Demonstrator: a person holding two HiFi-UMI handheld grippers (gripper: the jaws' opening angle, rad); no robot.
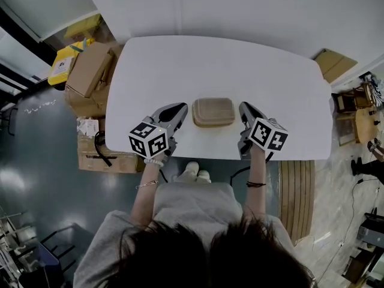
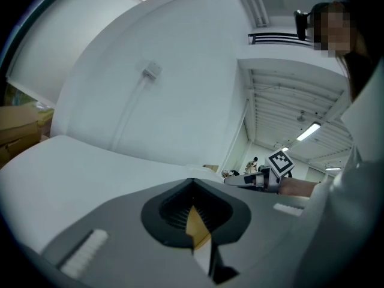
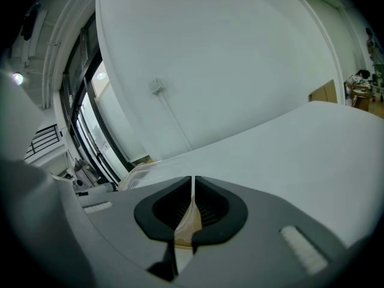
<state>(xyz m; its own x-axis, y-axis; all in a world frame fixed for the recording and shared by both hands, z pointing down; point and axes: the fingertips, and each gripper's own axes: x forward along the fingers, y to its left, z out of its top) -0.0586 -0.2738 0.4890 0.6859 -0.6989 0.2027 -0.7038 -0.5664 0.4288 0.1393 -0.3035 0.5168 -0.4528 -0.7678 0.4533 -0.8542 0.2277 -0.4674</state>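
A shallow tan container (image 1: 213,111) with a clear lid sits on the white table (image 1: 216,59) near its front edge. My left gripper (image 1: 180,107) rests on the table just left of the container, its jaws shut and nothing held. My right gripper (image 1: 244,106) lies just right of the container, also shut and empty. In the left gripper view the jaws (image 2: 192,185) meet at the tips, and the right gripper (image 2: 264,176) shows beyond them. In the right gripper view the shut gripper (image 3: 192,182) has the container's lid edge (image 3: 139,168) to its left.
Cardboard boxes (image 1: 90,71) and a yellow package (image 1: 65,62) are stacked on the floor left of the table. Wooden panels (image 1: 297,191) lie at the right of the person's legs. A white wall (image 1: 240,5) stands behind the table's far edge.
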